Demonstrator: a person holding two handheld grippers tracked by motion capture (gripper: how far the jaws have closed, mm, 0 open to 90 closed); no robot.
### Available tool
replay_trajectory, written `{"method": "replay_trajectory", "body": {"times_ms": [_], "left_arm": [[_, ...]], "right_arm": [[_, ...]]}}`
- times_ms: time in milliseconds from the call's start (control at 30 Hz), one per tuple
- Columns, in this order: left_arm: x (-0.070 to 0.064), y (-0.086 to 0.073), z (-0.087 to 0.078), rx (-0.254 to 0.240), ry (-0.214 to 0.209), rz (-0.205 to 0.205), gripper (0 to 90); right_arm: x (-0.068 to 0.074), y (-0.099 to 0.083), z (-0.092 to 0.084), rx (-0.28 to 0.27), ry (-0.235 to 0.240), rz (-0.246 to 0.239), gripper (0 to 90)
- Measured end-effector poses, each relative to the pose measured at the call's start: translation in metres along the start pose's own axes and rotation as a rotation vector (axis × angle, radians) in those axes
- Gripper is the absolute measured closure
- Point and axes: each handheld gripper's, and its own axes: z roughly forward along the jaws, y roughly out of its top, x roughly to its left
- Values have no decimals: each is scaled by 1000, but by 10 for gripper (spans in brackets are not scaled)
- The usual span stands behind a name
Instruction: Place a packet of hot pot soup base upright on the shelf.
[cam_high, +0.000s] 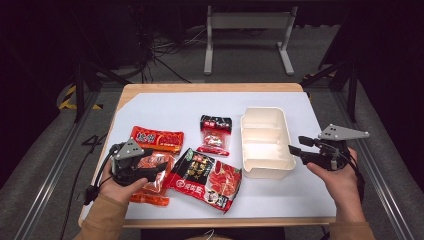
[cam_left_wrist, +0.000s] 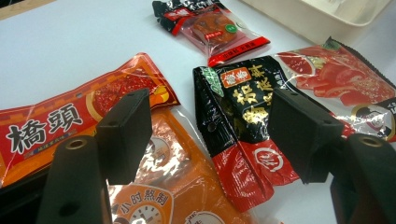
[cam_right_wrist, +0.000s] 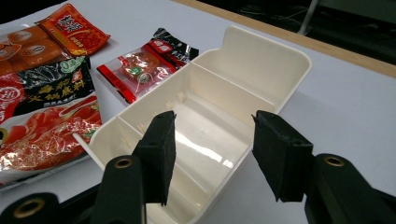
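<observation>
White sheeting covers the table, and on it the left gripper, jaws apart and clasping nothing, hovers over the orange sauce packet, which runs lengthwise toward the person. The right gripper, likewise released, points at nine o'clock toward the cream divided tray (its compartments are bare). A large black-and-red packet lies touching at the orange one's three o'clock, a small packet toward one o'clock, crowding any lift.
</observation>
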Motion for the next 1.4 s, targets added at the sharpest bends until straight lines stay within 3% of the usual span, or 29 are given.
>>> {"method": "replay_trajectory", "body": {"times_ms": [167,267,400,500,567,667,767,900,1000,1067,1400], "left_arm": [[-14,3,5,29,47,75,317],[-21,5,9,36,22,90,313],[-23,5,14,36,-11,68,303],[-22,5,17,10,-55,-21,240],[-20,6,19,1,-99,-58,264],[-24,5,25,12,-104,-56,298],[-27,4,30,19,-100,-60,322],[-30,1,41,34,-94,-105,408],[-32,-4,48,71,-53,-103,456],[-32,-6,51,92,-53,-102,524],[-25,-17,63,179,-13,-127,444]], "right_arm": [[1,0,1,21,-6,-14,505],[2,1,0,11,7,-13,503],[4,1,-1,6,6,-23,486],[6,2,0,11,10,-33,469],[7,3,1,24,5,-34,460],[8,3,3,34,3,-32,455],[8,4,5,36,4,-33,447],[11,5,8,39,11,-41,444],[12,6,9,43,18,-45,438],[13,6,8,41,18,-44,436],[14,5,11,45,23,-46,426]]}}
